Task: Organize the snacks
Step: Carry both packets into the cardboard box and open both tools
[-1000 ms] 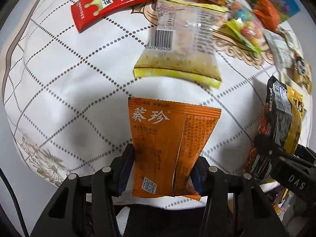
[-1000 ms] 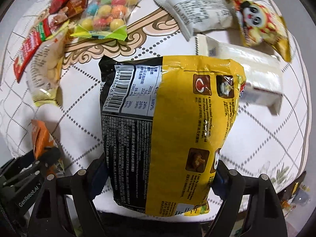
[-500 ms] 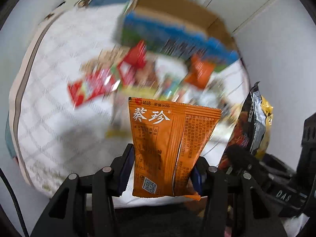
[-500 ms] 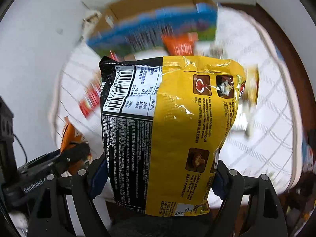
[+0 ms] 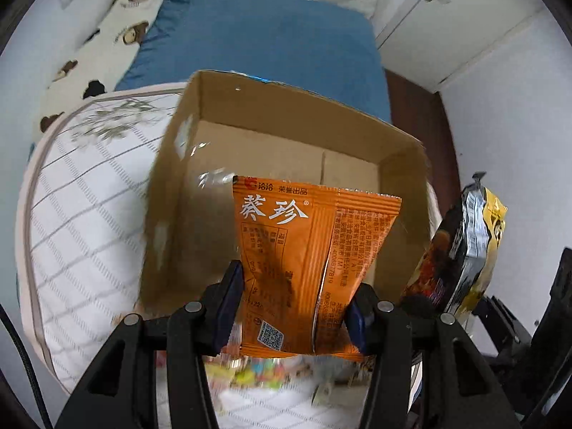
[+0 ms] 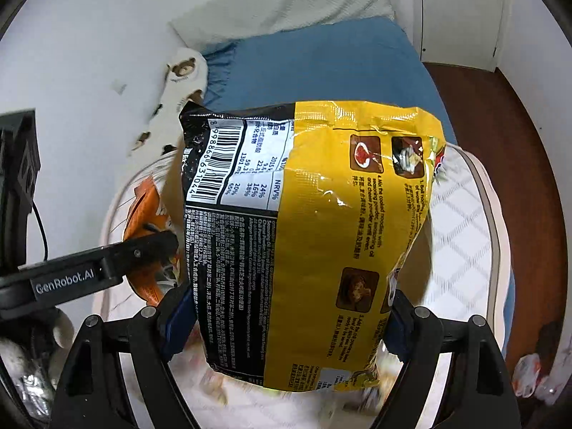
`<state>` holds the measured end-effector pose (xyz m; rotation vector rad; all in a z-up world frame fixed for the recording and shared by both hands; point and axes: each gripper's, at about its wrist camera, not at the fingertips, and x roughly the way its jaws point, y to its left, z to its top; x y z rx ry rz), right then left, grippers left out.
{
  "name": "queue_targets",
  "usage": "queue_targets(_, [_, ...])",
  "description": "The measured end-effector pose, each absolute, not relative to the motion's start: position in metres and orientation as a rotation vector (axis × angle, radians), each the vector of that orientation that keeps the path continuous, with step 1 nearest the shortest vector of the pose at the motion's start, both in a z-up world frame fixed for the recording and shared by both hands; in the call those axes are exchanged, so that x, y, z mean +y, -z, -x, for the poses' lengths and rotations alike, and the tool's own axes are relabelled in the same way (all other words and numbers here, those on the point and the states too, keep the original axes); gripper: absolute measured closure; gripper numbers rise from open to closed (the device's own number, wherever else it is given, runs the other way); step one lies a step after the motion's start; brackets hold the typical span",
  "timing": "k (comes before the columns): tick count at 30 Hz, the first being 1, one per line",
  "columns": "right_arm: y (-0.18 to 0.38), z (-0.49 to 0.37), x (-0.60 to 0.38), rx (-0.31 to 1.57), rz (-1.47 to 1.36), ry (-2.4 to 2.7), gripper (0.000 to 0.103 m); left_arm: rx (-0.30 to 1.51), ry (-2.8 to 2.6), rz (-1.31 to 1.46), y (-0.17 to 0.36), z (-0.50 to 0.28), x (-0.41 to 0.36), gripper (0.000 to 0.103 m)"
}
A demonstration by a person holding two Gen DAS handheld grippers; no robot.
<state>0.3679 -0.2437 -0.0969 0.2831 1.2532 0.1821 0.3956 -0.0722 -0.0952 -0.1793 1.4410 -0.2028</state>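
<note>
My left gripper (image 5: pixel 293 304) is shut on an orange snack packet (image 5: pixel 304 250), which hangs over the near wall of an open cardboard box (image 5: pixel 171 193). The box floor shows bare cardboard. My right gripper (image 6: pixel 286 314) is shut on a large yellow and black noodle bag (image 6: pixel 321 232) that fills its view and hides most of the box. In the left wrist view the noodle bag (image 5: pixel 464 250) hangs edge-on at the right, beside the box. In the right wrist view the orange packet (image 6: pixel 146 214) and the left gripper's finger (image 6: pixel 107 268) show at the left.
The box stands on a white quilted table cover (image 5: pixel 78 214). Behind it lie a blue bed sheet (image 5: pixel 257 35) and a white pillow with bear prints (image 5: pixel 107 35). Blurred loose snacks (image 5: pixel 257 371) lie below the left gripper. White cupboard doors (image 5: pixel 447 18) stand at the back right.
Both grippers have lifted away from the spread of snacks and swung toward the cardboard box, each still holding its packet. The box now sits right under the orange packet.
</note>
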Motion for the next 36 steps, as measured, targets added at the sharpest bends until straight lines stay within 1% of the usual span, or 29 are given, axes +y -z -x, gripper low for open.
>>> queue_targets(5, [0.152, -0.444, -0.252, 1.345, -0.275, -0.183, 0.016, 1.544, 0.154, 0.176, 0.152, -0.461, -0.085, 0.054])
queue_targets(8, [0.184, -0.472, -0.253, 1.398, -0.268, -0.179, 0.016, 1.575, 0.140, 0.144, 0.173, -0.480, -0.092, 0.054])
queue_targets(13, [0.222, -0.495, -0.257, 1.453, -0.274, -0.176, 0.016, 1.597, 0.135, 0.076, 0.195, -0.497, -0.103, 0.053])
queue_targets(14, [0.230, -0.500, -0.260, 1.465, -0.280, -0.175, 0.016, 1.590, 0.124, 0.061, 0.198, -0.499, -0.104, 0.052])
queue_targets(16, [0.240, -0.503, -0.262, 1.491, -0.273, -0.168, 0.013, 1.576, 0.120, 0.052, 0.202, -0.505, -0.105, 0.036])
queue_targets(17, [0.245, -0.507, -0.264, 1.496, -0.261, -0.162, 0.005, 1.572, 0.125, 0.046, 0.204, -0.506, -0.105, 0.020])
queue_targets(18, [0.248, -0.510, -0.265, 1.493, -0.251, -0.156, 0.002, 1.567, 0.132, 0.041, 0.205, -0.508, -0.106, 0.016])
queue_targets(22, [0.254, -0.512, -0.273, 1.487, -0.259, -0.151, 0.002, 1.547, 0.144, 0.010, 0.205, -0.504, -0.103, 0.016])
queue_targets(27, [0.248, -0.499, -0.281, 1.472, -0.265, -0.133, 0.002, 1.510, 0.164, -0.015, 0.193, -0.487, -0.100, 0.016])
queue_targets(30, [0.237, -0.483, -0.281, 1.453, -0.262, -0.115, 0.002, 1.462, 0.157, -0.040, 0.181, -0.471, -0.098, 0.016])
queue_targets(36, [0.199, -0.450, -0.277, 1.386, -0.226, -0.086, 0.002, 1.357, 0.139, -0.078, 0.149, -0.440, -0.087, 0.016])
